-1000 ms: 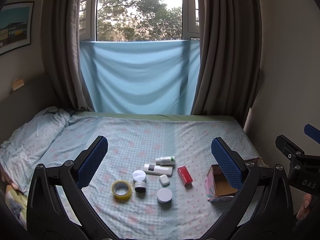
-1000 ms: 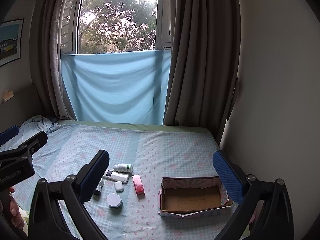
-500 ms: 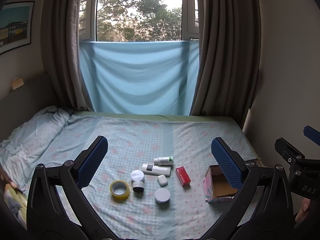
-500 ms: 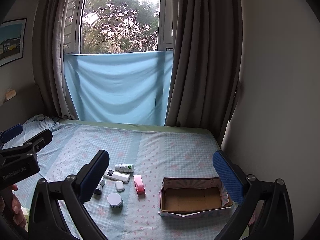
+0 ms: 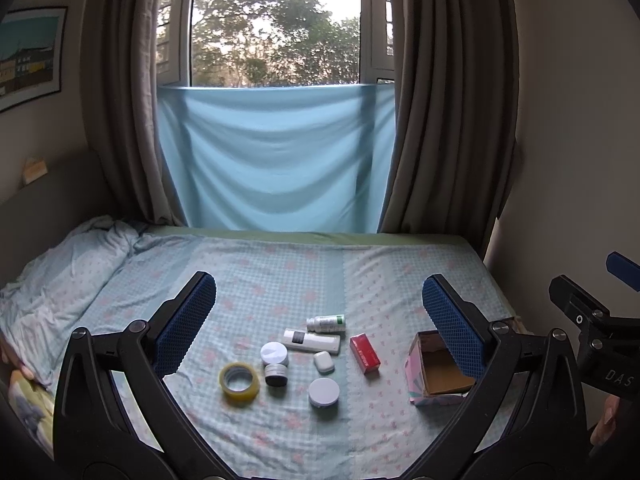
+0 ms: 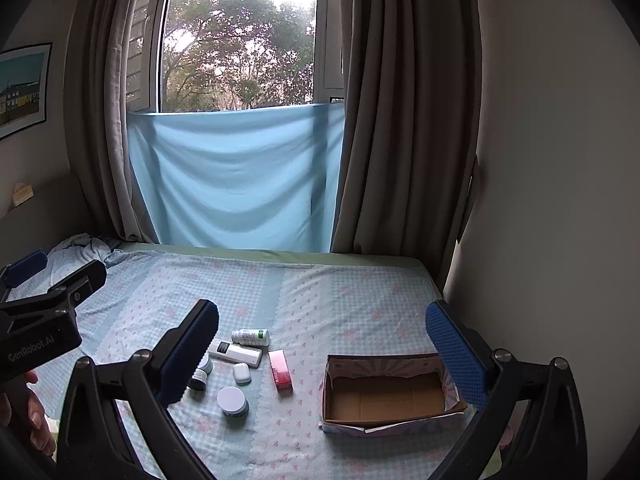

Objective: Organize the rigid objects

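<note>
Left gripper (image 5: 318,314): spread wide, nothing between the blue pads, raised above the bed and aimed along it toward the window; seen from the right wrist view as a black body with a blue tip at the left edge (image 6: 44,312).
Right gripper (image 6: 322,344): likewise wide open and empty, level with the left one, well above the bedding; black frame showing at the right edge of the left wrist view (image 5: 592,328).
Hands: fingertips glimpsed under each tool at the frame edges, otherwise hidden.
Bed sheet (image 5: 280,276): pale blue check with pink bows, carrying all the items.
Cardboard box (image 6: 386,394): open top, empty, lying on the right side of the sheet, apart from the cluster.
Red box (image 6: 281,371): flat on the sheet between the cardboard box and the cluster.
White bottle (image 5: 326,322): on its side, green band, farthest of the cluster.
White remote-like stick (image 5: 312,341): lying just beside the bottle, nearer the camera.
Small white case (image 5: 323,362): near the stick.
Round white lid (image 5: 324,392): nearest of the cluster.
Two small jars (image 5: 275,364): close together, one white-topped, one dark-based.
Tape roll (image 5: 239,382): yellow, flat, leftmost of the cluster.
Blue cloth (image 5: 276,160): hung across the lower window between grey curtains.
</note>
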Available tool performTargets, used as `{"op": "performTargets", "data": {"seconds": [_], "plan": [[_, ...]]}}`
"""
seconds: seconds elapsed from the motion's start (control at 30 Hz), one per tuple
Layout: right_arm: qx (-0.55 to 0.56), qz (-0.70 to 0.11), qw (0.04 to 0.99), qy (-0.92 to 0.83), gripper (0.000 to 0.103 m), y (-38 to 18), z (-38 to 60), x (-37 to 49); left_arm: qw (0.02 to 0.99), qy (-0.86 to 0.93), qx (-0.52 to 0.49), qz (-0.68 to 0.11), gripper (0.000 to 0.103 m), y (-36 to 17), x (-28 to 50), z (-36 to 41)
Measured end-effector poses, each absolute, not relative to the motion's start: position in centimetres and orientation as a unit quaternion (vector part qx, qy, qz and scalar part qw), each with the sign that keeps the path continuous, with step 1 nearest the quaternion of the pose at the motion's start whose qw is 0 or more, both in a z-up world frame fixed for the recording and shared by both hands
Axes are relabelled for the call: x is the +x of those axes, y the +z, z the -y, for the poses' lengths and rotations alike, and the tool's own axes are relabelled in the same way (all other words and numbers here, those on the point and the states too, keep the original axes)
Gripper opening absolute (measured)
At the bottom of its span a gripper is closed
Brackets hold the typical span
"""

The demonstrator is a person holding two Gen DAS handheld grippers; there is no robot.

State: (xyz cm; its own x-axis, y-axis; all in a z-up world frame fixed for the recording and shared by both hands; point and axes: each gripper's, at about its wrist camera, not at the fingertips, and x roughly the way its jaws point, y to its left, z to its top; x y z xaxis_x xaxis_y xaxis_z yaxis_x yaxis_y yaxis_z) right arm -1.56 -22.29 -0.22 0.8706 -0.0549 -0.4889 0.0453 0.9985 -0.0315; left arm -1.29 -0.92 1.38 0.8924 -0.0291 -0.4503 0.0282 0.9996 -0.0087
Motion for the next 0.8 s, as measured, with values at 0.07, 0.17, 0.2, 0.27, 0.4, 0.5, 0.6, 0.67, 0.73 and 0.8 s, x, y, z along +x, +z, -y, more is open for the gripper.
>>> {"op": "performTargets", "data": {"seconds": [0.07, 0.17, 0.2, 0.27, 0.4, 0.5, 0.6, 0.67, 0.73, 0.8], "plan": [[-0.01, -0.253, 0.967, -0.026, 0.103, -0.24, 22.32, -1.58, 0.973, -0.017, 0.0, -0.231, 0.103, 1.39, -1.27, 1.02], [-0.009, -0.253, 0.967, -0.025, 0.103, -0.28, 22.29, -1.64, 0.973, -0.017, 0.001, -0.231, 0.103, 1.3, -1.28, 1.18], [-0.009, -0.253, 0.967, -0.024, 0.103, -0.3, 22.3, -1.65, 0.973, -0.017, 0.001, -0.231, 0.103, 1.3, -1.23, 1.22], [-0.01, -0.252, 0.967, -0.023, 0.103, -0.31, 22.17, -1.74, 0.973, -0.018, 0.001, -0.231, 0.103, 1.26, -1.26, 1.24], [-0.009, -0.251, 0.968, -0.02, 0.103, -0.3, 22.03, -1.85, 0.973, -0.019, 0.0, -0.23, 0.103, 1.18, -1.25, 1.37], [-0.009, -0.252, 0.968, -0.018, 0.103, -0.35, 22.0, -1.84, 0.973, -0.019, 0.0, -0.231, 0.103, 1.14, -1.3, 1.33], [-0.008, -0.251, 0.968, -0.016, 0.103, -0.34, 21.72, -1.83, 0.972, -0.017, 0.001, -0.233, 0.103, 1.15, -1.3, 1.31], [-0.007, -0.25, 0.968, -0.017, 0.103, -0.35, 21.76, -1.75, 0.972, -0.018, 0.0, -0.233, 0.103, 1.14, -1.31, 1.31], [-0.005, -0.249, 0.968, -0.017, 0.103, -0.43, 21.81, -1.75, 0.972, -0.017, 0.0, -0.234, 0.103, 1.15, -1.27, 1.25], [-0.004, -0.251, 0.968, -0.017, 0.103, -0.55, 21.92, -1.68, 0.972, -0.017, 0.0, -0.236, 0.103, 1.16, -1.13, 1.29]]}}
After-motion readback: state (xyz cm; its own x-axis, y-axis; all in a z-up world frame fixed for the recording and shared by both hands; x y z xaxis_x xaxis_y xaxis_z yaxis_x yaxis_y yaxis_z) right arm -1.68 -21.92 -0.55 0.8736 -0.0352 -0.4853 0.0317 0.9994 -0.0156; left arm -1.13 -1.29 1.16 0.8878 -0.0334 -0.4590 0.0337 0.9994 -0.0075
